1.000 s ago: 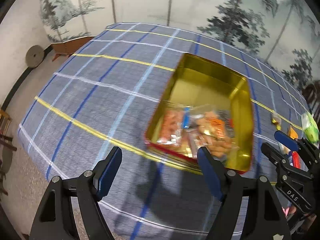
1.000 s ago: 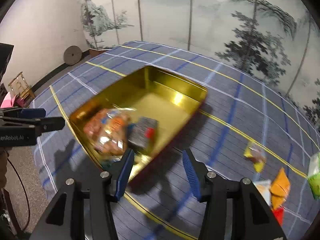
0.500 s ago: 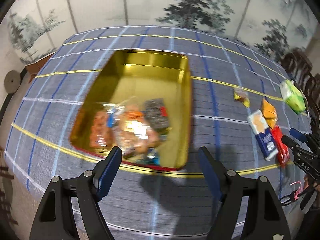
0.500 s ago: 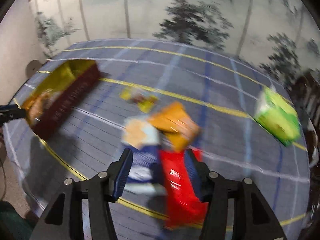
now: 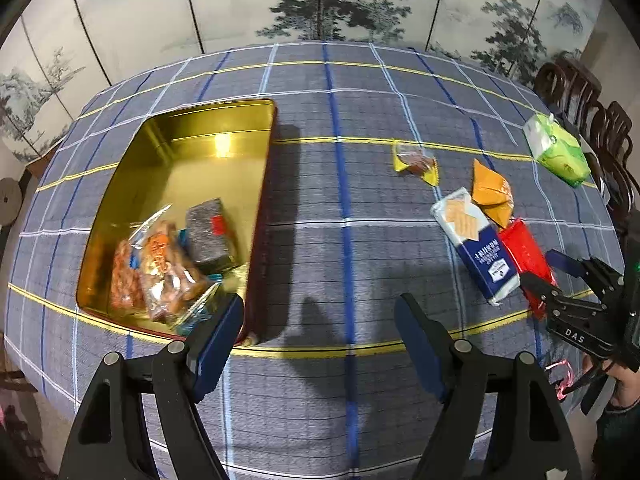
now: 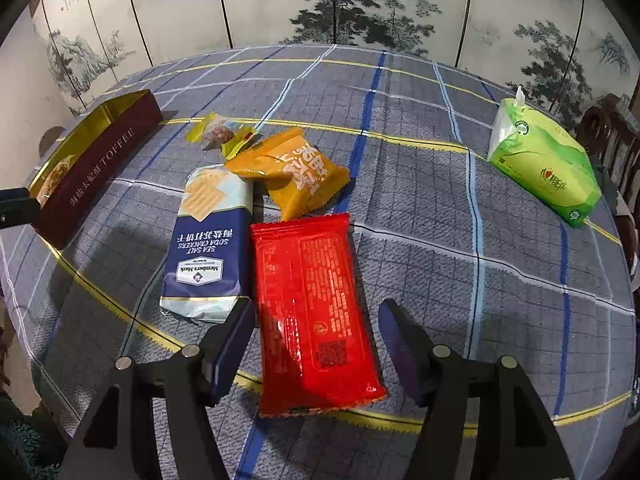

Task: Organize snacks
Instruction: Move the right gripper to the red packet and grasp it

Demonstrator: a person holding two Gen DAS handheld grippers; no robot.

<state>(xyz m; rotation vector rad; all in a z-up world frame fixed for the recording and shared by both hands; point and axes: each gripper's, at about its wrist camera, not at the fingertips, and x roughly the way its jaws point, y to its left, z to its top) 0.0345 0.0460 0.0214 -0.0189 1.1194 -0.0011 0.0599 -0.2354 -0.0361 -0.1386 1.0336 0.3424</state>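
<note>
A gold tin (image 5: pixel 180 152) lies on the checked cloth at the left, holding orange clear packets (image 5: pixel 160 268) and a grey packet (image 5: pixel 210 236). My left gripper (image 5: pixel 320 312) hangs open over bare cloth beside the tin's near right corner, with nothing between its fingers. To the right lie a blue cracker pack (image 6: pixel 208 248), an orange packet (image 6: pixel 296 172), a small yellow packet (image 6: pixel 222 134) and a red packet (image 6: pixel 312 300). My right gripper (image 6: pixel 316 316) is over the red packet's near half. Its jaws are opening and straddle the packet without pressing it.
A green tissue pack (image 6: pixel 544 160) lies at the far right of the table. Dark wooden chairs (image 5: pixel 580 92) stand beyond that edge. A painted folding screen (image 6: pixel 360 0) runs behind the table. The tin's dark red side (image 6: pixel 100 168) is left of the loose snacks.
Both grippers swung right. The right one left the tin and came down over the loose packets, its jaws spreading wider. The left one's view now takes in the tin and the loose snacks.
</note>
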